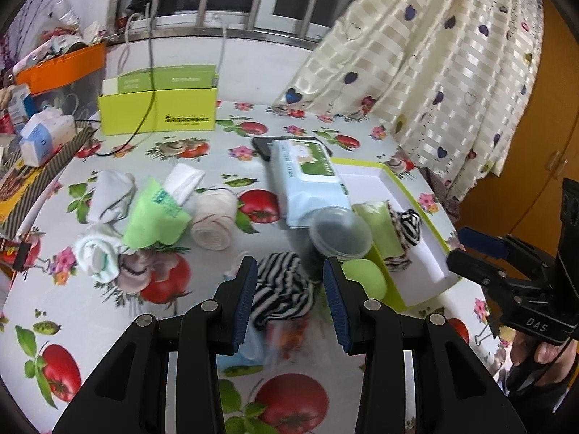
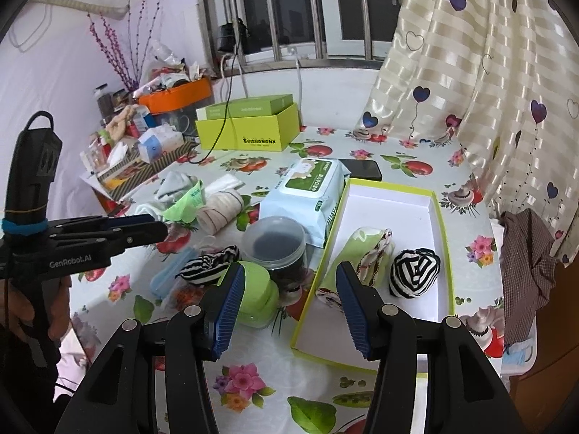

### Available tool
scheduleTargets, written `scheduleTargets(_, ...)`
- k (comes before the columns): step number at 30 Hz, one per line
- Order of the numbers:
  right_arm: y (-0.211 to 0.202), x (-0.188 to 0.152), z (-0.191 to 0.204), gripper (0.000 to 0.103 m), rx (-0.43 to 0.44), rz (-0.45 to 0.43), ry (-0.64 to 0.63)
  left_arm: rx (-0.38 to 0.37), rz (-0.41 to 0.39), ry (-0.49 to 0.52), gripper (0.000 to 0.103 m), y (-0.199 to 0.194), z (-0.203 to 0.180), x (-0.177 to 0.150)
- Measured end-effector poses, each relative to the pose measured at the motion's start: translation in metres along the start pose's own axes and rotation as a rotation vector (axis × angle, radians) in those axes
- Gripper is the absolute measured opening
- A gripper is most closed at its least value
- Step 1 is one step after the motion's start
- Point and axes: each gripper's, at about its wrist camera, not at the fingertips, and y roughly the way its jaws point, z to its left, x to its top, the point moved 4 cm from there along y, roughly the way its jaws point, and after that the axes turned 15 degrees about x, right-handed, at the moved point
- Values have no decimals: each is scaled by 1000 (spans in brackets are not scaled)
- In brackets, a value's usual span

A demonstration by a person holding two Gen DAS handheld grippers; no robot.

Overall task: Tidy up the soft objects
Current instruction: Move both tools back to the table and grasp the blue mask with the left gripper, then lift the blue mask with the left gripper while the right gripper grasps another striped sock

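A black-and-white striped sock (image 1: 282,289) lies loose on the tablecloth just under my left gripper (image 1: 289,264), which hangs open above it without pressing on it. The white tray with a lime rim (image 2: 416,217) holds a rolled striped sock (image 2: 414,271) and a green patterned cloth (image 2: 369,253). My right gripper (image 2: 289,271) is open and empty at the tray's near left corner. Further left on the table lie a beige roll (image 1: 213,220), a green cloth (image 1: 155,220) and white socks (image 1: 108,195).
A clear lidded jar (image 2: 275,246) and a round green object (image 2: 257,296) stand against the tray's left side. A wet-wipes pack (image 2: 307,195) and a phone (image 2: 362,170) lie behind. A lime box (image 2: 249,133) and clutter fill the back left. A curtain (image 2: 470,72) hangs at the right.
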Motion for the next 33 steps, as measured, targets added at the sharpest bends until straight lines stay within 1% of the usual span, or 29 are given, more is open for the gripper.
scheduleTargets(10, 7, 1, 9, 52, 22, 14, -12, 23, 36, -36, 39, 12, 23, -7)
scheduleTargets(19, 16, 1, 17, 52, 41, 38, -33, 37, 88, -60, 39, 29, 41, -25)
scheduleTargets(22, 19, 0, 19, 52, 44, 48, -40, 39, 119, -64, 39, 37, 46, -35)
scheduleTargets(25, 23, 0, 21, 52, 48, 59, -43, 23, 138, -70, 39, 42, 46, -39)
scheduleTargets(31, 29, 1, 26, 52, 53, 72, -58, -27, 146, -79, 40, 46, 42, -41)
scheduleTargets(33, 30, 2, 27, 52, 52, 74, -61, -42, 165, -71, 46, 52, 39, -44)
